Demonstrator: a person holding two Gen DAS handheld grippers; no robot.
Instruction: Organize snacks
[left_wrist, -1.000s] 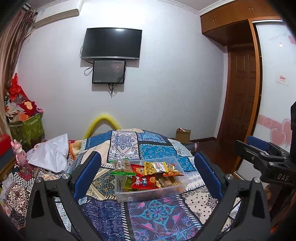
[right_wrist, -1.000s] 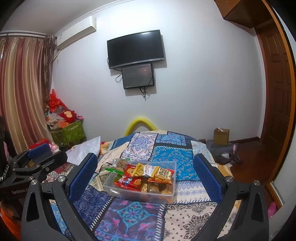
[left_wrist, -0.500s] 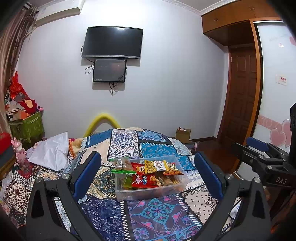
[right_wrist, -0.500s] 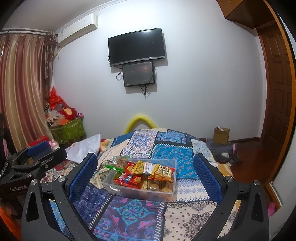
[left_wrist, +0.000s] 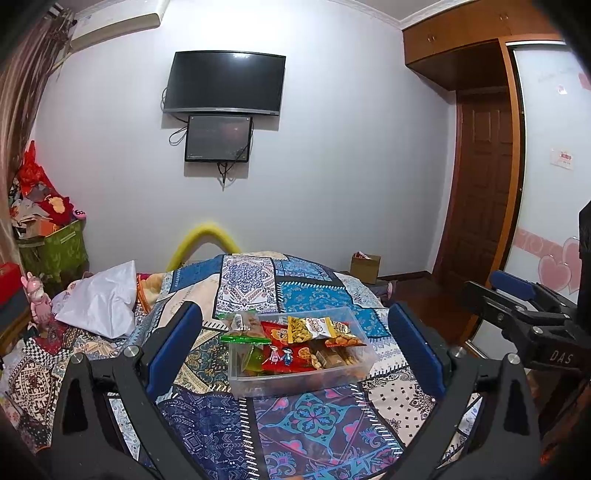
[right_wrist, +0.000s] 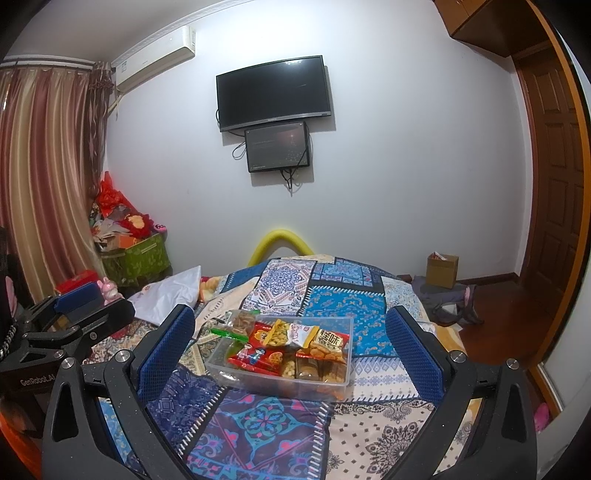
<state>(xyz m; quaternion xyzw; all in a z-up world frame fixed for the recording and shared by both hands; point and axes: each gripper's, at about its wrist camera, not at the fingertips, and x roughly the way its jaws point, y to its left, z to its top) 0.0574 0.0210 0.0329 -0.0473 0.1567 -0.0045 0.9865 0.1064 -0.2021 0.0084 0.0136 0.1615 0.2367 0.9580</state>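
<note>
Left wrist: left gripper (left_wrist: 295, 347) jaws stood wide apart, empty; clear snack box (left_wrist: 300, 380) lay on patchwork bedspread (left_wrist: 314, 424) ahead. Right wrist: right gripper (right_wrist: 290, 347) likewise spread, empty, same box between fingers' line.

Bedspread (left_wrist: 317, 417): patchwork of blue, navy, cream and teal ornamental squares. Clear plastic box (left_wrist: 295, 384) at frame centre; packets inside red, yellow, orange, one green-edged. Gripper pads (right_wrist: 168, 349) blue, frames black. Curtain (right_wrist: 40, 177), left edge: brown-gold stripes. Walls pale lilac-white.
</note>
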